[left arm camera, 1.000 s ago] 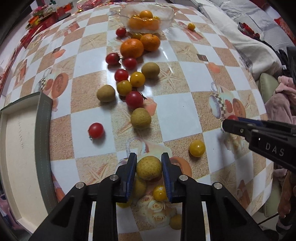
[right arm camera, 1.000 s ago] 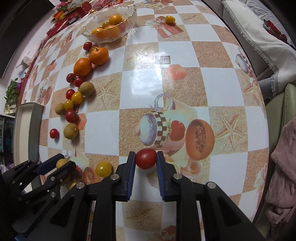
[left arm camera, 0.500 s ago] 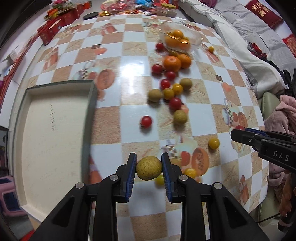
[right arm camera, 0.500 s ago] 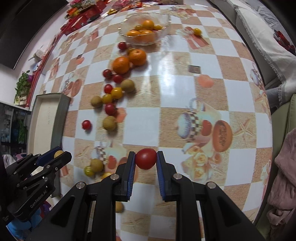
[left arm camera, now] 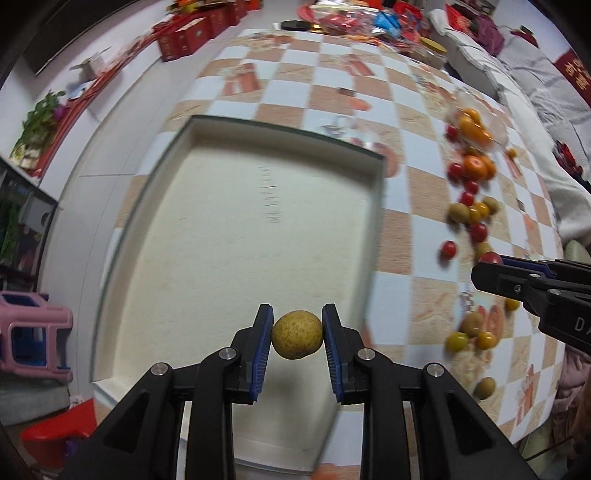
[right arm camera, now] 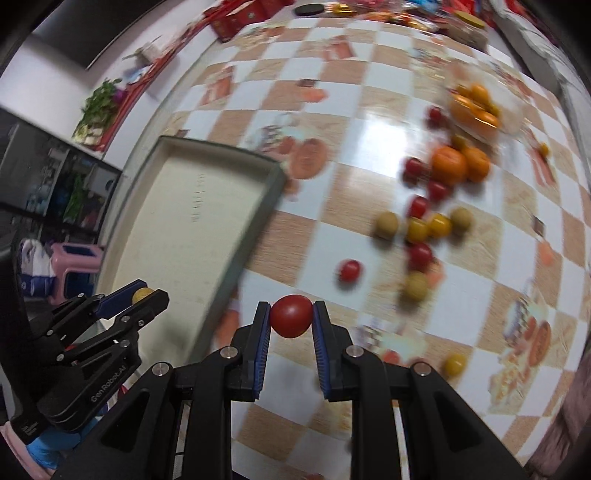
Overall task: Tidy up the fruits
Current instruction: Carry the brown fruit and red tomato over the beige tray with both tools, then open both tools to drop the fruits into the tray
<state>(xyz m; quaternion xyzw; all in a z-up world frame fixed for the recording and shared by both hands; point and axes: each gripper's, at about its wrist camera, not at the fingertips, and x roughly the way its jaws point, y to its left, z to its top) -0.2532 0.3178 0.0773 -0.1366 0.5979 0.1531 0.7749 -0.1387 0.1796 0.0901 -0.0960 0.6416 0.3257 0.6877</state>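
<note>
My left gripper (left arm camera: 297,334) is shut on a brown-yellow round fruit (left arm camera: 297,335) and holds it above the near part of a shallow cream tray (left arm camera: 236,236). My right gripper (right arm camera: 290,320) is shut on a red tomato (right arm camera: 290,315) above the checkered tablecloth, just right of the tray (right arm camera: 192,221). The left gripper also shows in the right wrist view (right arm camera: 142,295). Loose tomatoes, yellow fruits and two oranges (right arm camera: 448,166) lie scattered to the right. A glass bowl (right arm camera: 476,105) of orange fruits stands beyond them.
The table's left edge runs beside the tray. A pink stool (left arm camera: 33,339) and a red bin (left arm camera: 55,439) stand on the floor to the left. Red boxes (left arm camera: 192,31) and packets sit at the table's far end. Bedding lies at the right.
Both grippers have swung left with their fruits. The left one went from the scattered fruit to above the tray. The right one came close to the tray's right rim.
</note>
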